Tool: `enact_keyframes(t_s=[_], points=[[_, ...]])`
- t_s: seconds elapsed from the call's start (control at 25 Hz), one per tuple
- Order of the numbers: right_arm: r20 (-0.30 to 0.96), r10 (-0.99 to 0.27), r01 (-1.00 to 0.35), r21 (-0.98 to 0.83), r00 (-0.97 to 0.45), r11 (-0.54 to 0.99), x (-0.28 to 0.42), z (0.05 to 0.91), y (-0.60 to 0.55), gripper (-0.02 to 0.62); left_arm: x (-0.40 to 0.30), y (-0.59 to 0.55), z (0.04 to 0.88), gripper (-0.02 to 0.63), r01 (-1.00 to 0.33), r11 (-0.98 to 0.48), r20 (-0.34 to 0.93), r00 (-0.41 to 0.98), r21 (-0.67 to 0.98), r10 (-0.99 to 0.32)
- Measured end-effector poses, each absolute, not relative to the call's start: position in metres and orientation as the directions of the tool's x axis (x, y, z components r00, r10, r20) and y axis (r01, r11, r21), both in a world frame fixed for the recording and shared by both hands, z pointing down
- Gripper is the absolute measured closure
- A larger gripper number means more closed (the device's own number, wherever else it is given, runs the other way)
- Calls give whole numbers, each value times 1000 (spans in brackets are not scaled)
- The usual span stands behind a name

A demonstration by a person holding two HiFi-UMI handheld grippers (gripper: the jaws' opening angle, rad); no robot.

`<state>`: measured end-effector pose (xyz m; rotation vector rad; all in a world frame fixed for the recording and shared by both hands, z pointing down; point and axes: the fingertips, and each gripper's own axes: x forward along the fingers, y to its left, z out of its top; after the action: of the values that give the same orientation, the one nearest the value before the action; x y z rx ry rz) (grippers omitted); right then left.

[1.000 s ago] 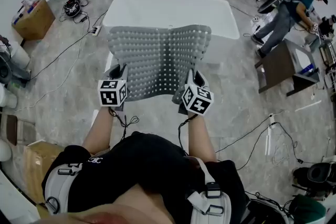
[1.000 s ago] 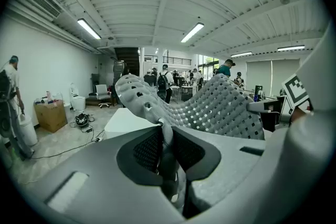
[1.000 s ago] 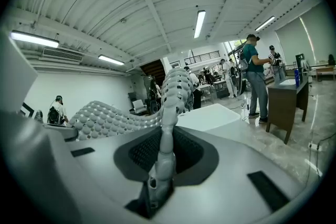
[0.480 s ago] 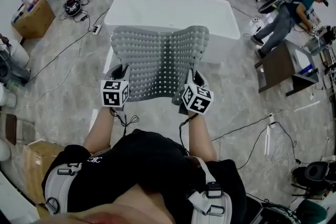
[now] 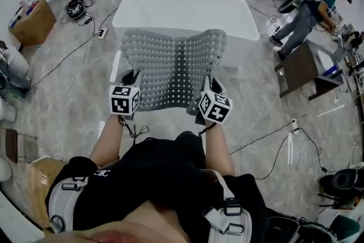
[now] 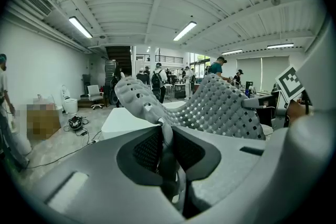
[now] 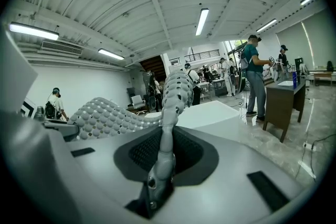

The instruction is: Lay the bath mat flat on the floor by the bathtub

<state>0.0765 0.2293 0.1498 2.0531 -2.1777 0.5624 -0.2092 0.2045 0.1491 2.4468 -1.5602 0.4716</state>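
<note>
The grey bath mat [image 5: 170, 62], studded and full of small holes, hangs spread in the air between my two grippers, sagging along its middle. My left gripper [image 5: 129, 81] is shut on its near left corner, and the mat's edge [image 6: 164, 136] runs up between those jaws. My right gripper [image 5: 207, 88] is shut on the near right corner, where the mat [image 7: 160, 155] stands as a thin strip pinched between the pads. The white bathtub [image 5: 182, 8] lies just beyond the mat, its far edge overlapping the tub's near rim in the head view.
Black cables [image 5: 62, 65] trail over the stone floor at left, near a cardboard box [image 5: 31, 23]. A dark desk [image 5: 304, 68] stands at right with a person [image 5: 310, 11] bent beside it. More cables [image 5: 284, 145] run at near right.
The mat and both grippers have held almost still; the view has shifted slightly and the mat's far edge sits a little nearer the tub.
</note>
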Motion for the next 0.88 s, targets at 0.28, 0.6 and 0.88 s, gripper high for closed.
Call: enact_keyframes(t_s=[0.28, 0.6, 0.88], points=[[320, -944, -979, -203, -81, 15, 83, 160, 216, 538, -208, 190, 162, 554, -904, -427, 377, 398, 7, -837], [313, -946, -976, -217, -86, 16, 108, 179, 157, 540, -192, 134, 178, 554, -909, -417, 380, 387, 4, -840], [322, -941, -971, -236, -103, 26, 144, 186, 69, 540, -161, 53, 181, 554, -917, -399, 395, 364, -6, -844]])
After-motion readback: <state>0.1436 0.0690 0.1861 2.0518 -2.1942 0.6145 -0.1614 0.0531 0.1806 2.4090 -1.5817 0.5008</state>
